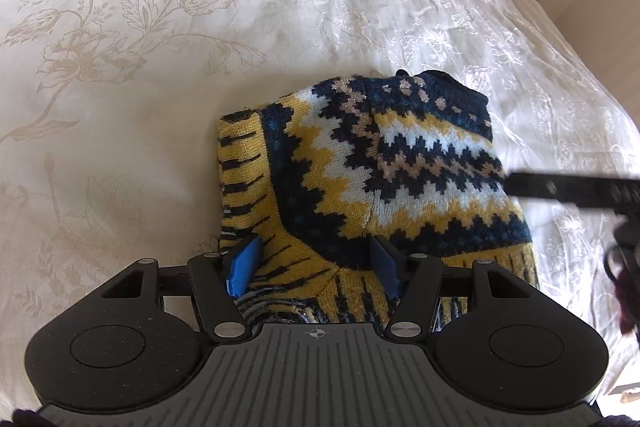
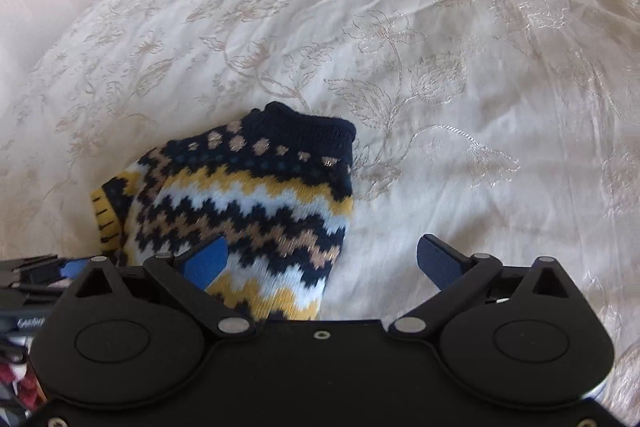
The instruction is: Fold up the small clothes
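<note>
On cream floral bedspread (image 2: pixel 440 67) — knit sweater (image 2: pixel 248 187), bunched.

Left tool (image 1: pixel 316 267) angled downward, jaws half-parted; right tool (image 2: pixel 324 263) angled downward, jaws spread wide.

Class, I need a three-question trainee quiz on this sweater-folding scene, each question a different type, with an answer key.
1. True or false: the right tongs are shut on the sweater.
2. What covers the bed? A) floral bedspread B) striped blanket C) bare mattress
3. Fill in: knit fabric lies between the pads of the ____ tongs.

Key: 1 false, they stand wide open; 2 A; 3 left.
</note>
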Available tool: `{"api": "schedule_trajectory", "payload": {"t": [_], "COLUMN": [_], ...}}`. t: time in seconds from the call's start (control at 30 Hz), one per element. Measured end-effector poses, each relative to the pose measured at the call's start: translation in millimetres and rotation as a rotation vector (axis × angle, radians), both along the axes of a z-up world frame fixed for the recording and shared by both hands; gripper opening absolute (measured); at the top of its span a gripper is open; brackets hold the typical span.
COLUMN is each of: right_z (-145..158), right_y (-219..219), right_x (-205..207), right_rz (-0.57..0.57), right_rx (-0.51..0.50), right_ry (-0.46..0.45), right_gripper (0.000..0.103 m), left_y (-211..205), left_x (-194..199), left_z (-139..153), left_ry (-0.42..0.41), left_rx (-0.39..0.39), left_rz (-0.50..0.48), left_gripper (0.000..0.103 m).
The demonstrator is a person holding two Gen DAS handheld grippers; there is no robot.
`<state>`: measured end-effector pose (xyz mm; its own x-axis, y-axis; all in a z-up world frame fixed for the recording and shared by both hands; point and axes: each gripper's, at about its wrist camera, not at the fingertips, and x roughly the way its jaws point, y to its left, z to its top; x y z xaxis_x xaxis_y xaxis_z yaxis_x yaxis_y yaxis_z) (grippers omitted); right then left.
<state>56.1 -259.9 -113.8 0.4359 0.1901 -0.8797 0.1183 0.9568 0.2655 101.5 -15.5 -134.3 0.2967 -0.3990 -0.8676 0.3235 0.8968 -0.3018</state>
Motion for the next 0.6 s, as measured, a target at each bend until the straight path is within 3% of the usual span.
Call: {"api": "schedule_trajectory", "payload": {"t": [0.1,0.27,0.4,0.6], "right_z": [-5,-41,-41,-13], "right_y": [7,16,15,5], "right_x": [-19,-21,-17,-37], "right_rz": [0.013,-0.015,-0.012,0.041], "right_rx": [-0.017,-0.004,0.001,0.004], "right_ry": [0.030,0.121,0.106,0.005], "right_gripper": [0.102,0.102,0.102,0.102], "left_y": [-1,-6,-9,-10], "left_x": [-1,-2,-2,-18], "left_z": [0,0,1,20], "left_ry": [-0.004,-0.021,-0.027,-0.072], "left_rx": [0.006,0.030,0.035,0.036], "left_rz": [0.001,-0.012,-0.008,-0.013], "left_gripper": [0.059,0.059,0.064,0.071]}}
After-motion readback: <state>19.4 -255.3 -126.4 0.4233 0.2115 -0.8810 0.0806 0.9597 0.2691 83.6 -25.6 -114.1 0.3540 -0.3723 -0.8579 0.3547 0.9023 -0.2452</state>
